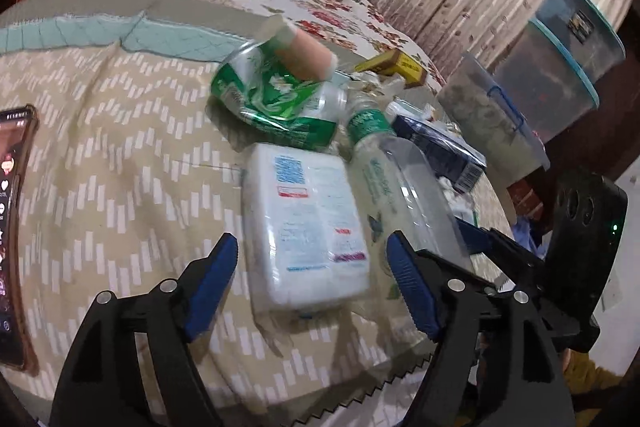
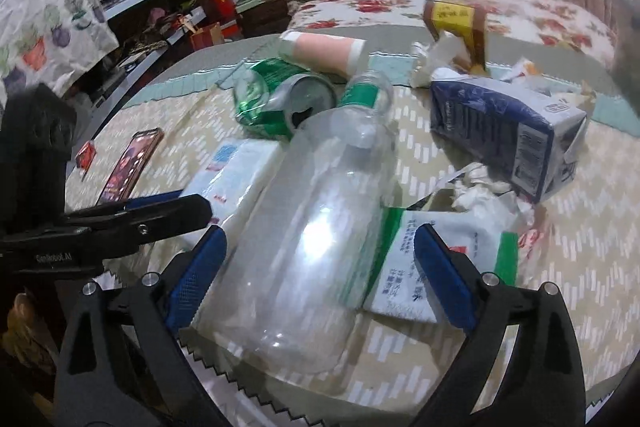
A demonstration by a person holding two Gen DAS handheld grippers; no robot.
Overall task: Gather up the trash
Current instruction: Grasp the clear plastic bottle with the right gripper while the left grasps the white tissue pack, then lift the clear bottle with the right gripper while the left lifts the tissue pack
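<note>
Motion-blurred: print on white plastic-wrapped tissue pack (image 1: pixel 306 227), illegible. Cut off by left frame edge: lit smartphone in brown case (image 1: pixel 14 239). Partly hidden behind clear plastic bottle with green label (image 2: pixel 316 227): crushed green drink can (image 2: pixel 280 99) and white-and-green printed paper packet (image 2: pixel 436 259). Label text on dark blue carton (image 2: pixel 508 131) too small to read. Stacked translucent lidded storage tubs (image 1: pixel 560 67) cloudy, contents indeterminate.
</note>
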